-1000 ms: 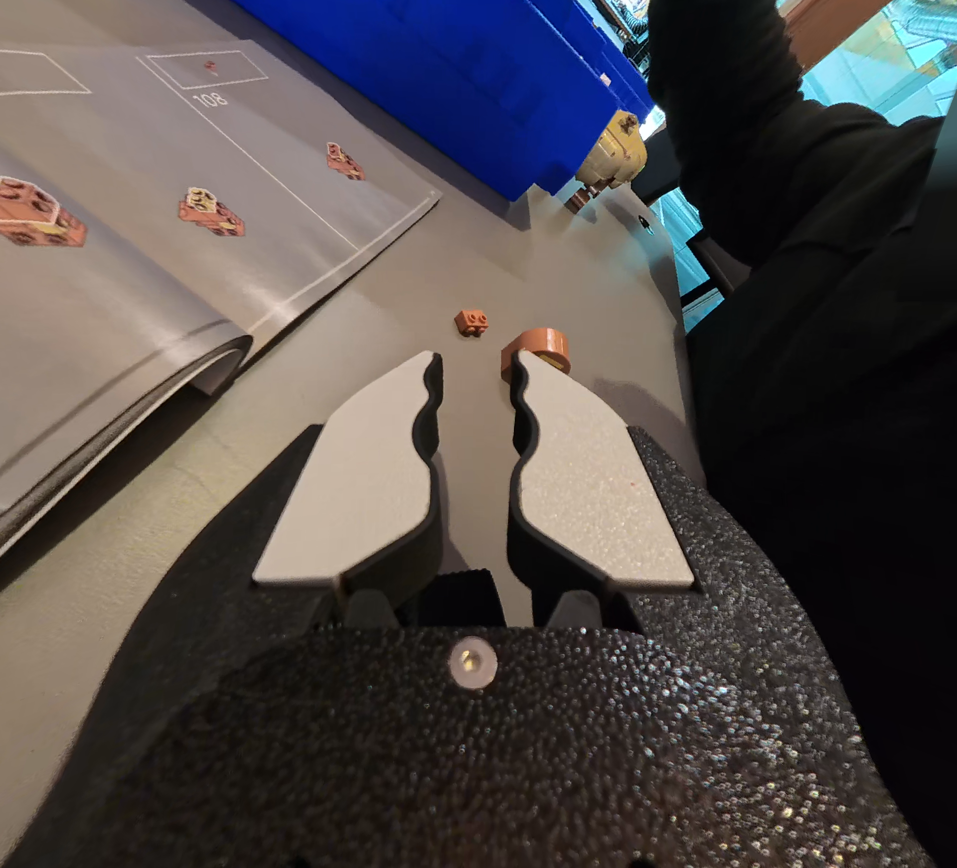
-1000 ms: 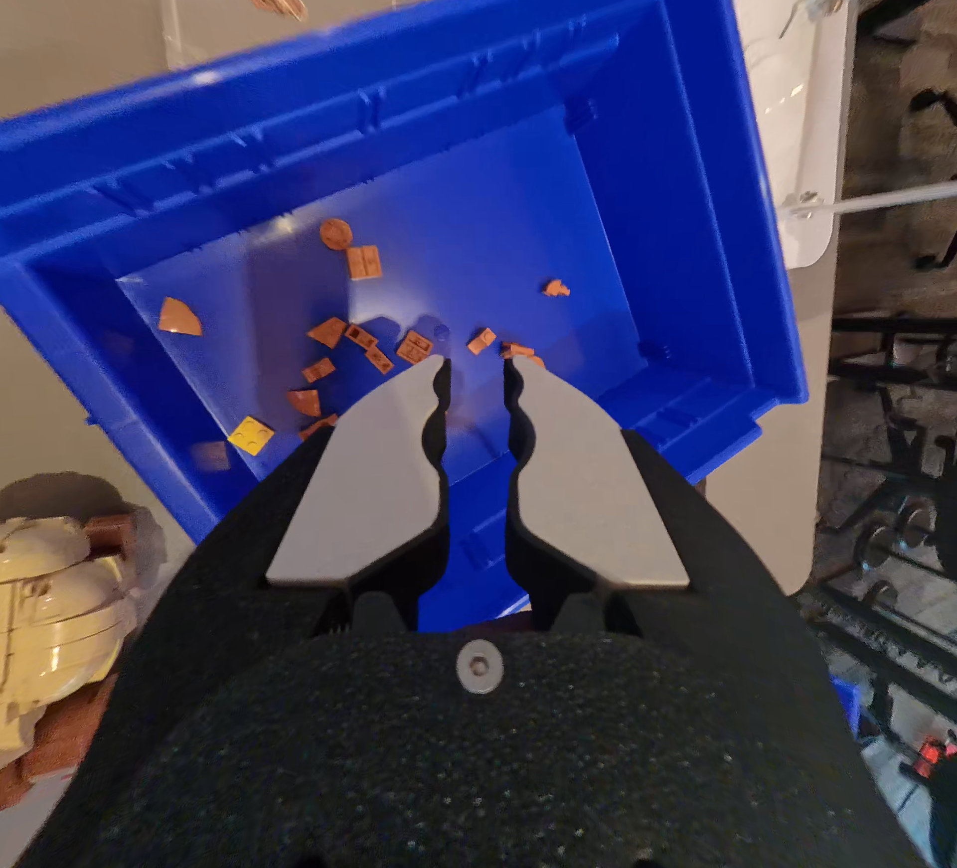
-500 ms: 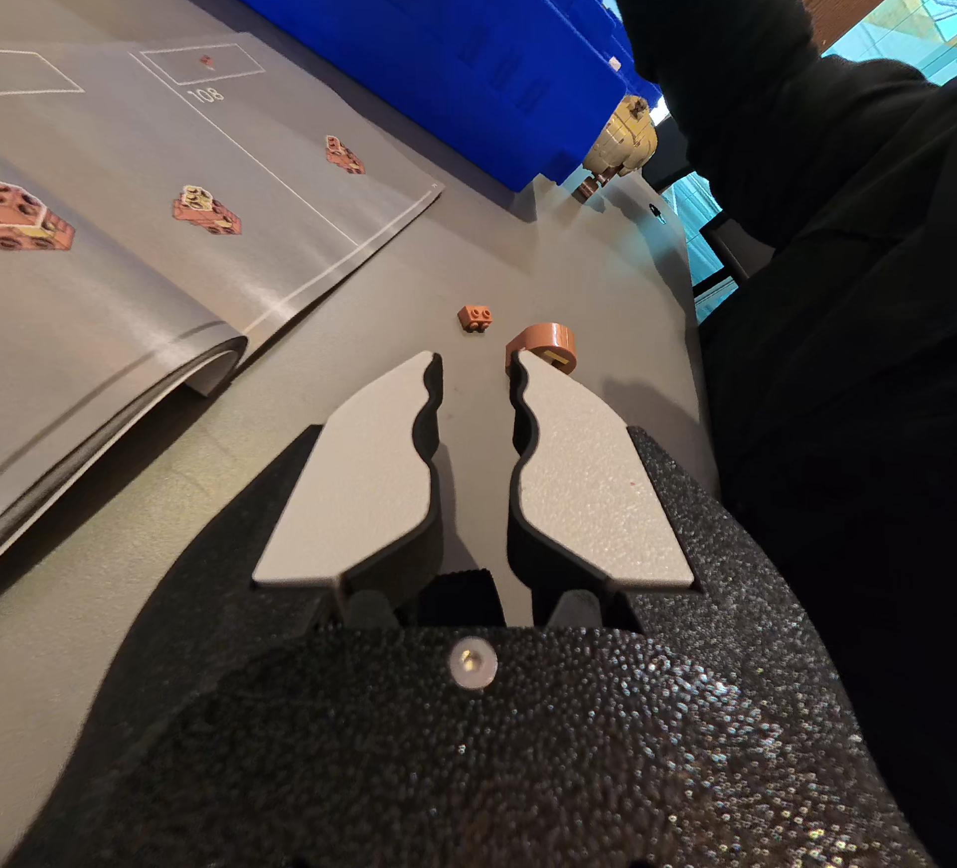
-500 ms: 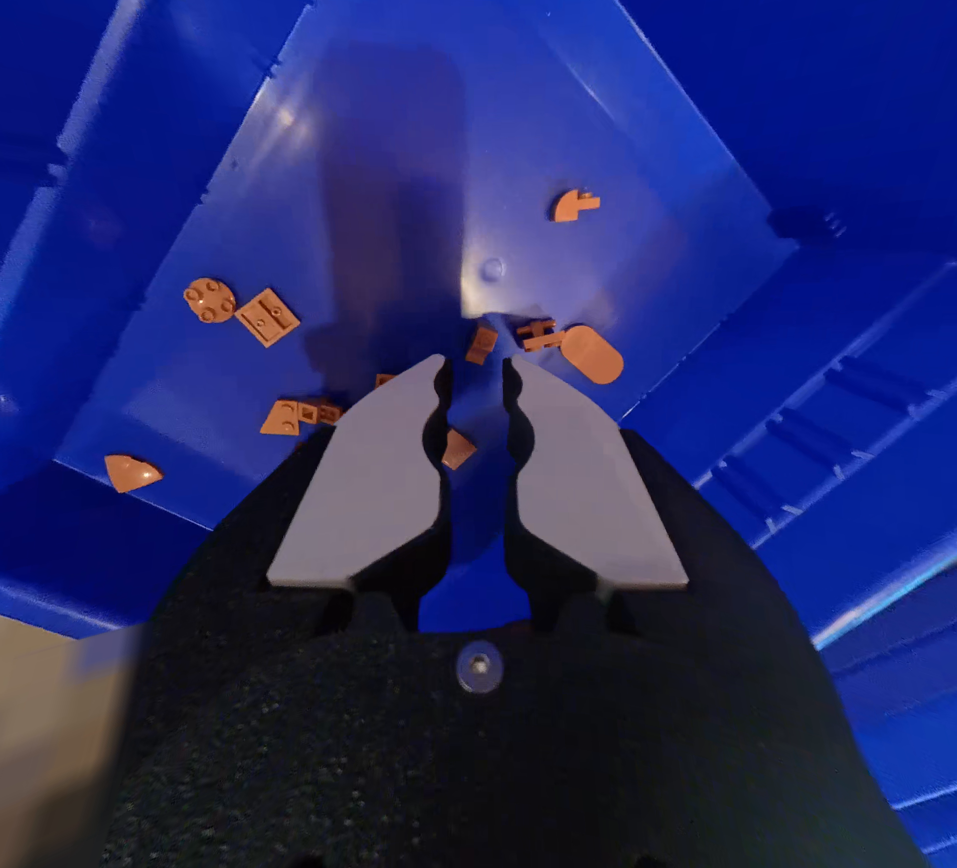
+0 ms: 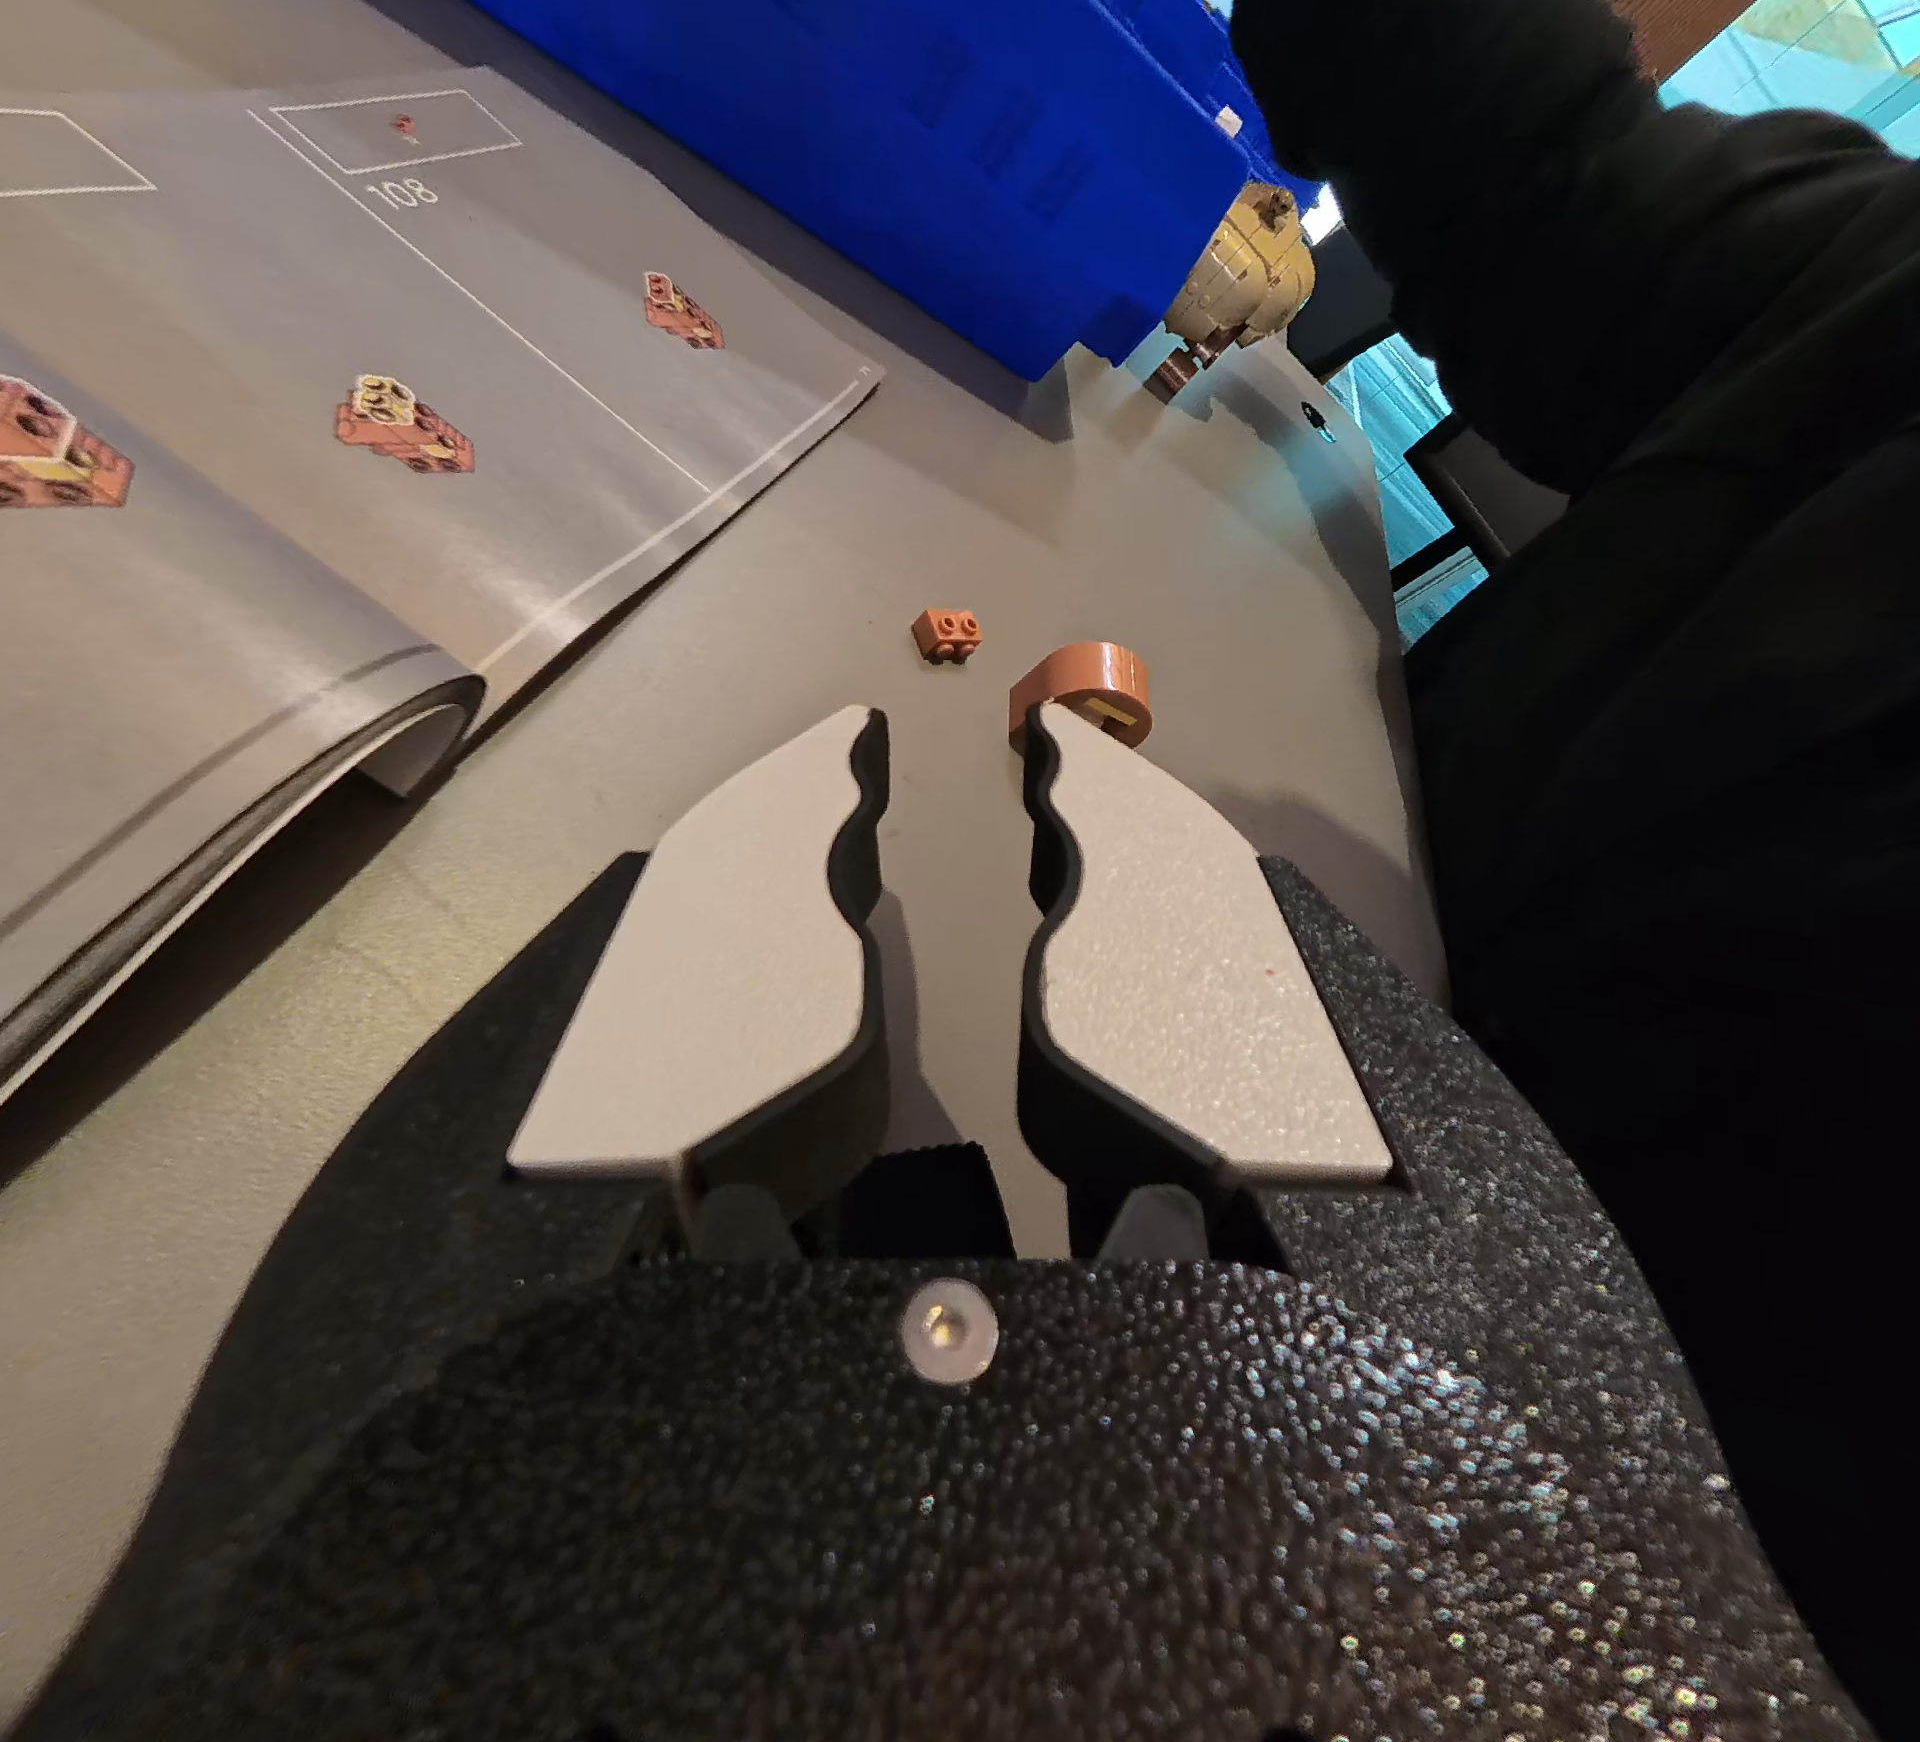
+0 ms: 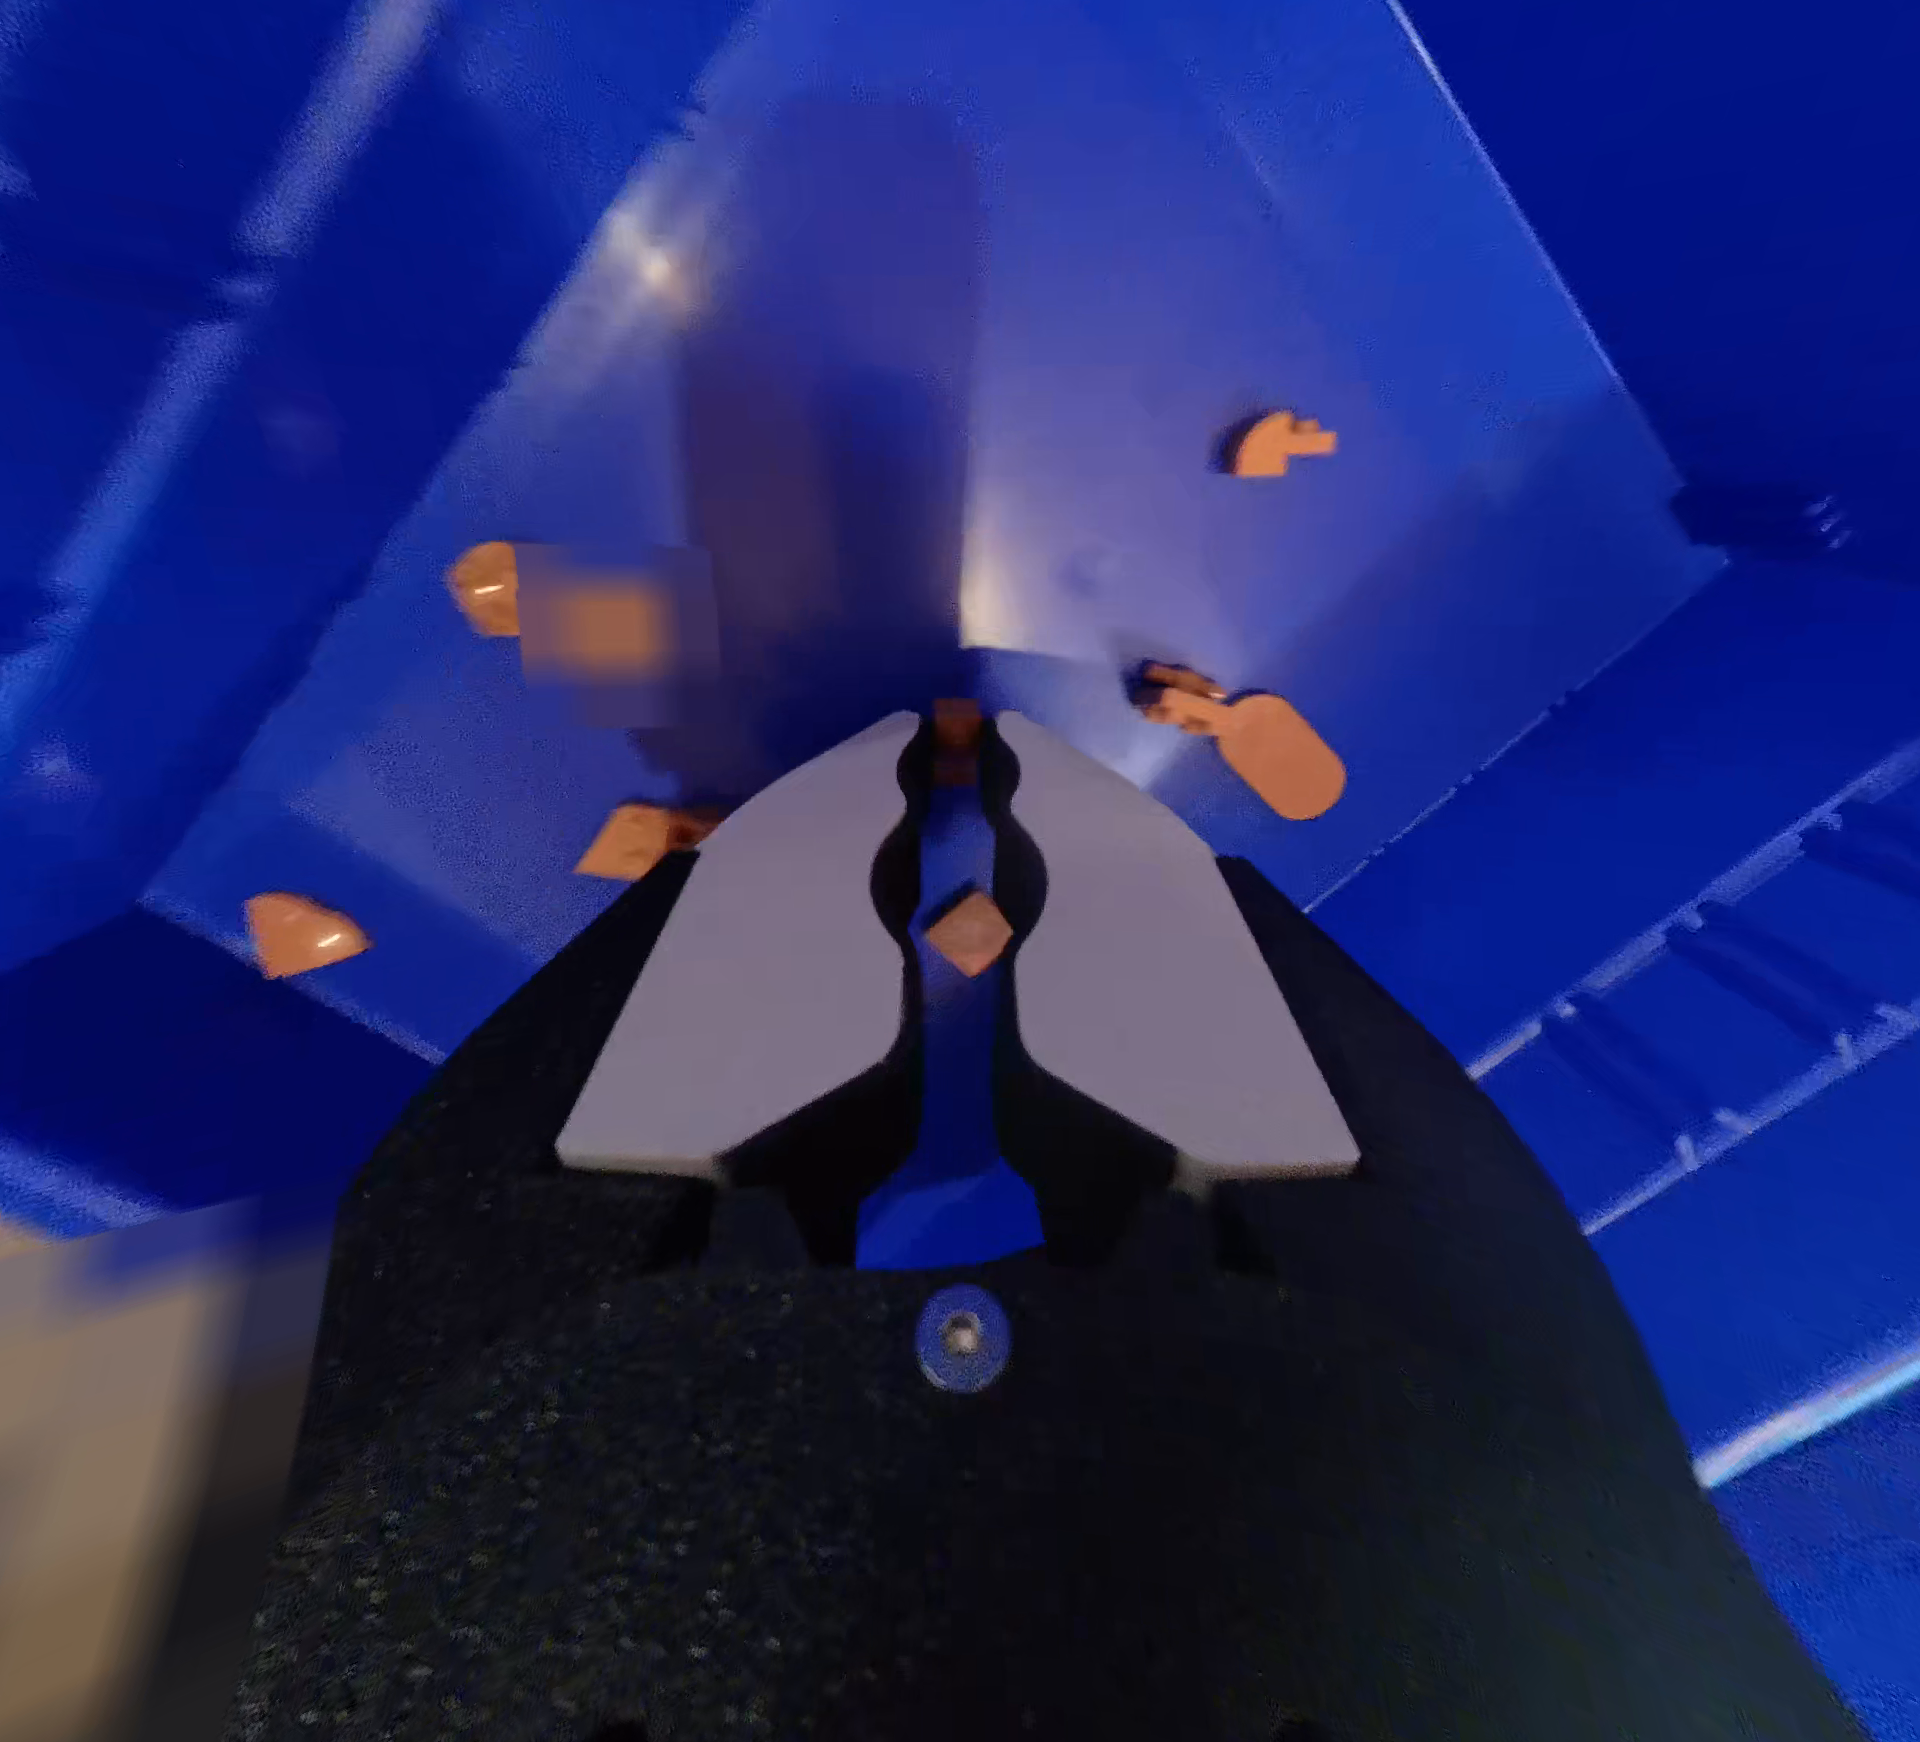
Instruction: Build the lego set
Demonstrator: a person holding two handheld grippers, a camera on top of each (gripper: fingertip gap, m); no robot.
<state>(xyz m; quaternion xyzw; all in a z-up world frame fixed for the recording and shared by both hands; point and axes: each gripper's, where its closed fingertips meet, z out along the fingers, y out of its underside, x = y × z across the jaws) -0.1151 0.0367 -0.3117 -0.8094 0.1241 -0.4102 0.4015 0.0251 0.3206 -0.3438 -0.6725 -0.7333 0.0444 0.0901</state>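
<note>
Grey surface (image 5: 1143,549) carries an open booklet (image 5: 312,321) and a blue bin (image 5: 779,61). Left tool (image 5: 956,726) hovers low with its jaws parted and bare, its right fingertip just in front of a rounded brown piece (image 5: 1091,669); a small brown brick (image 5: 949,632) lies near. Right tool (image 6: 956,731) reaches inside the blue bin (image 6: 1039,238), clenched on a small orange piece (image 6: 956,721), with other orange pieces (image 6: 1283,757) scattered around.

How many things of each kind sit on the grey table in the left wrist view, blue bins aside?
Small brown studded brick: 1
Rounded brown piece: 1
Open instruction booklet: 1
Tan brick-built model: 1
Total: 4
</note>
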